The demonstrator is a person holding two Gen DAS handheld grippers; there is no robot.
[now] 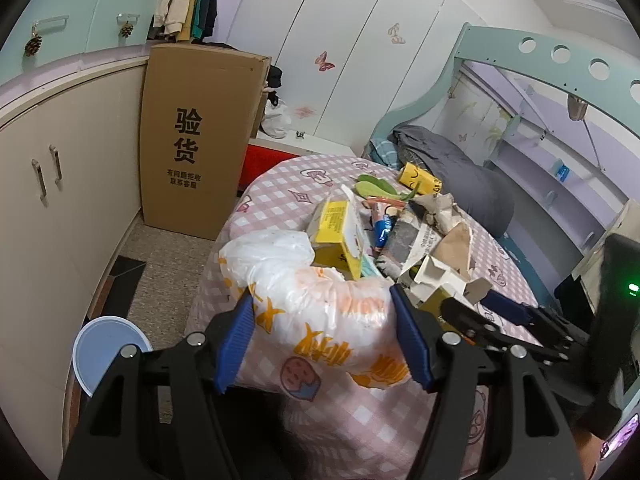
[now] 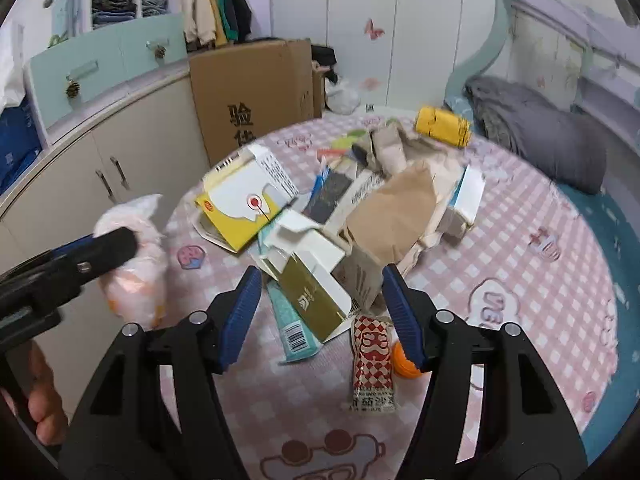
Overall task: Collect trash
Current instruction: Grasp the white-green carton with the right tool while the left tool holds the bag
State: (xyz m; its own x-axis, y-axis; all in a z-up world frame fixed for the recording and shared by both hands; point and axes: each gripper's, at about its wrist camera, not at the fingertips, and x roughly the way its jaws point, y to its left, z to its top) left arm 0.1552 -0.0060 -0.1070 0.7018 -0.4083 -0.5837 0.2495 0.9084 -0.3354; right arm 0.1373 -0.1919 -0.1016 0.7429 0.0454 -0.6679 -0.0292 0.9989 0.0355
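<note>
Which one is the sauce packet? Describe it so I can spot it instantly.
On the pink checked bedspread, look at the near edge of the trash pile. The packet lies flat between the right gripper fingers, beside an orange ball; only it has a red-and-white check pattern.

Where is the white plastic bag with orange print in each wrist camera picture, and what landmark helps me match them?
Left wrist view: white plastic bag lies bottom centre, between the left gripper fingers.
Right wrist view: the bag is at the left edge, partly behind the left gripper.
Shared landmark: tall cardboard box with black characters.
</note>
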